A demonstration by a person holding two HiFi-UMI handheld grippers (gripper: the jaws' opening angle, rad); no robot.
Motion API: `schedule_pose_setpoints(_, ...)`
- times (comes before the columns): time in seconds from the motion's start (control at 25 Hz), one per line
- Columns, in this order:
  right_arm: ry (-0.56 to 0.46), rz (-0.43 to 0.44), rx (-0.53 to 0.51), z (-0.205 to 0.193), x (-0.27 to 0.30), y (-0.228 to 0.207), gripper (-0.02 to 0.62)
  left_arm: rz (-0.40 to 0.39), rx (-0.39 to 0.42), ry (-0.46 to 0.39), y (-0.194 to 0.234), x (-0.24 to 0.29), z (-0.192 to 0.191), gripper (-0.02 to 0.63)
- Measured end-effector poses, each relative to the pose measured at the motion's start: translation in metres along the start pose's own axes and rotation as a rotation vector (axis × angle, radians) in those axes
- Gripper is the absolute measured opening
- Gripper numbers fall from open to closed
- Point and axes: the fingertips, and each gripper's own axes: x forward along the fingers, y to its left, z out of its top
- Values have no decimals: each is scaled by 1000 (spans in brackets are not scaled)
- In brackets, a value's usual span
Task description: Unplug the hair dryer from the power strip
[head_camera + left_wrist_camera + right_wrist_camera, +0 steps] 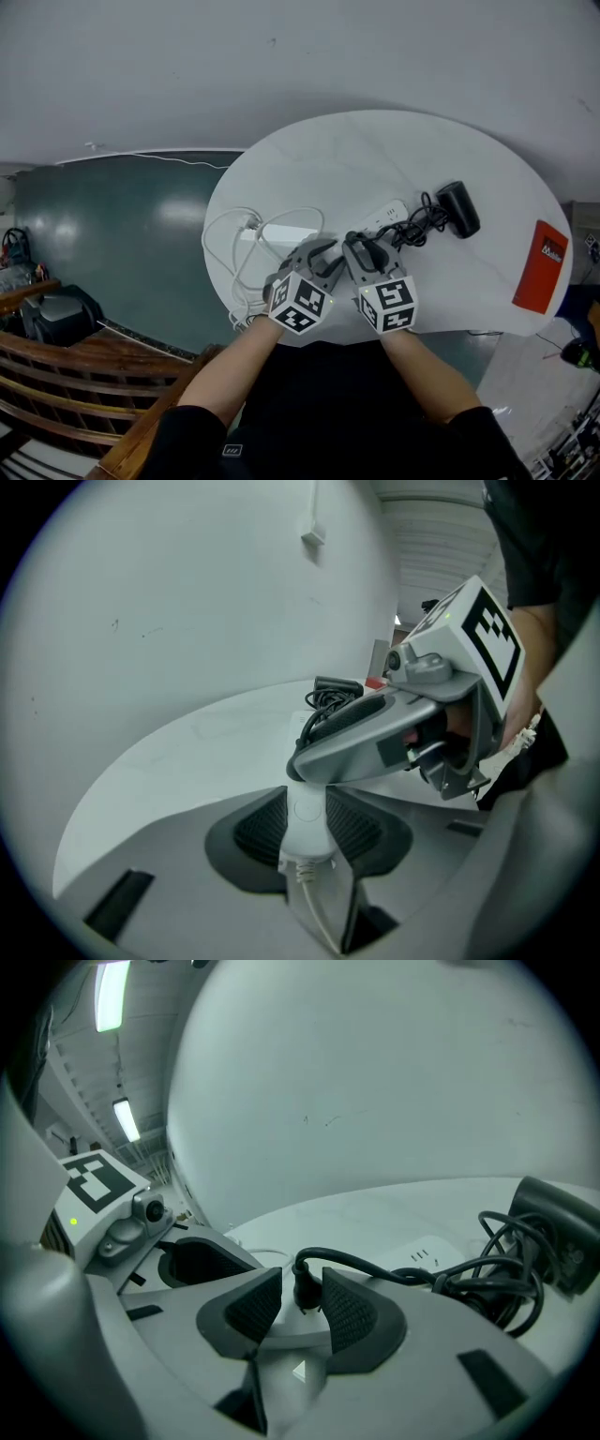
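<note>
Head view: we hold the left gripper (314,251) and right gripper (362,246) at the power strip (386,215) on the white table (309,150). The hair dryer (459,208) lies just beside it.
Left gripper view: pads (258,827) clamp the power strip's end.
Right gripper view: jaws spread, with the black plug (305,1288) between them, ungripped.

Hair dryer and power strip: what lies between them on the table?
A bundle of black cord lies between the hair dryer and the white power strip; the head view shows it.
</note>
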Motion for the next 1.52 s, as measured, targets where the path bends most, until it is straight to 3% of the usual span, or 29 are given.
schedule_pose_setpoints(0.4,-1,-64,-129,1,9,-3,118,-17,-29,15,4,1,-1,123)
schedule_pose_setpoints(0.72,4,-37,-268,5,6,3,87,-7,-68,13,8,1,0,109)
schedule_pose_setpoints(0.92,18,-24,-336,5,6,5,81,2,-29,32,7,1,0,100)
schedule_pose_setpoints(1.12,9,-42,-347,7,13,4,86,-12,12,61,3,3,-1,149)
schedule_pose_setpoints(1.28,-4,-65,-314,10,18,2,87,37,30,87,9,4,0,155)
schedule_pose_setpoints(1.52,-17,-58,-276,13,17,-1,87,75,37,56,14,3,4,178)
